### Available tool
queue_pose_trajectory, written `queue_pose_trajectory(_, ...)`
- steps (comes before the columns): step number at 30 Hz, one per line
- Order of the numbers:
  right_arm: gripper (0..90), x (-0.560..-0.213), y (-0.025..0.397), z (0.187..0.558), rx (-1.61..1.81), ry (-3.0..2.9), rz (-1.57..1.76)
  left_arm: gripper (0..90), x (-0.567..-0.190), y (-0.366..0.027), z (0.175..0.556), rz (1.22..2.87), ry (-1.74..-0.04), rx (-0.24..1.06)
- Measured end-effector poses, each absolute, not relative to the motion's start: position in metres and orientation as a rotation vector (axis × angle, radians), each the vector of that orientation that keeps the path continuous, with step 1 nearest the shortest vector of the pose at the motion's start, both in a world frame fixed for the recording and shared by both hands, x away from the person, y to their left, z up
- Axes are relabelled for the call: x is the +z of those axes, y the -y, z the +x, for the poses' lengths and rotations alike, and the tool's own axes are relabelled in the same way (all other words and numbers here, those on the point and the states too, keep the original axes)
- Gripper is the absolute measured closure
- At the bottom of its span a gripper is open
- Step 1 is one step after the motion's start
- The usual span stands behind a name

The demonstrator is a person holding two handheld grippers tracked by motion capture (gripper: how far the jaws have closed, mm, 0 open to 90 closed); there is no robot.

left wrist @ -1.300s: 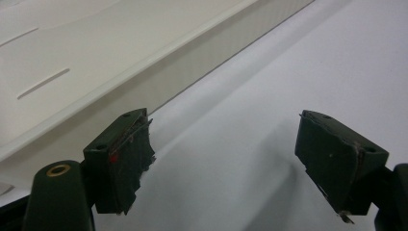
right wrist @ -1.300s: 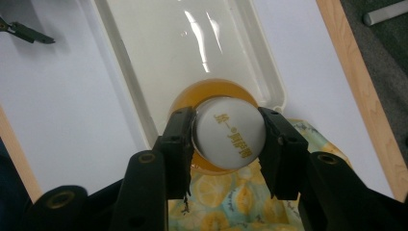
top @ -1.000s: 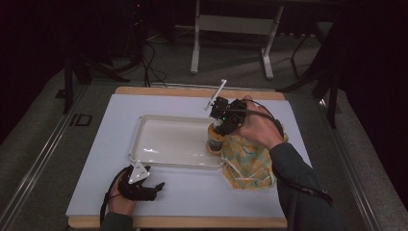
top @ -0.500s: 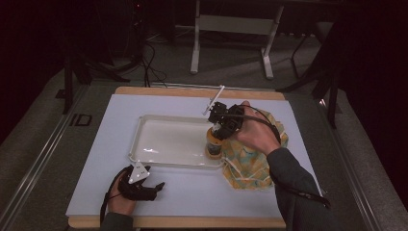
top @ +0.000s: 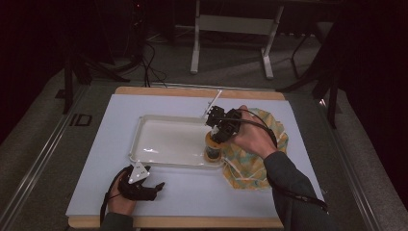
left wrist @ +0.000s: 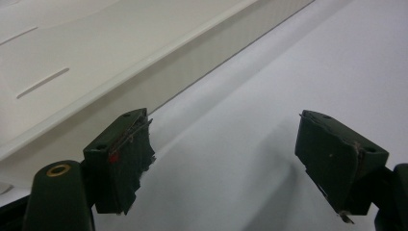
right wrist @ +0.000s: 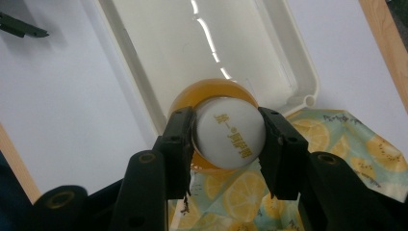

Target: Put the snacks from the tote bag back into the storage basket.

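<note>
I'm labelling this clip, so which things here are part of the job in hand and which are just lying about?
Part of the job:
- right gripper, shut on the bottle's cap
- amber bottle
- white tray
- fruit-print cloth

Just lying about:
- left gripper, open, resting on the table
- grey stand behind the table

Tray [top: 144,144] floor bare; rim [right wrist: 144,103] beside bottle [right wrist: 230,132].

The high view looks down from the person's side; both gripper views closely share the tray [top: 144,144].
</note>
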State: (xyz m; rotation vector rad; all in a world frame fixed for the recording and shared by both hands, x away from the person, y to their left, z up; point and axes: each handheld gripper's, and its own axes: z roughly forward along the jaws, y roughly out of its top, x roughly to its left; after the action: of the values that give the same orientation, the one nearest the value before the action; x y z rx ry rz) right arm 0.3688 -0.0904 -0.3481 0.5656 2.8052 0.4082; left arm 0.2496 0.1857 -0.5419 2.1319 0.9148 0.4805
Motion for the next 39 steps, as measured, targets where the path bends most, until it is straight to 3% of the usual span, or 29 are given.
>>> queue_pose_trajectory(30, 58.4, -0.360, 0.087, 0.366, 0.359, -2.868, 0.572, 20.2, -0.542, -0.186, 0.250, 2.128, -0.918, 0.476)
queue_pose_trajectory(39, 52.9, -0.361, 0.085, 0.365, 0.336, -2.850, 0.530, 20.2, -0.542, -0.186, 0.250, 2.131, -0.918, 0.476)
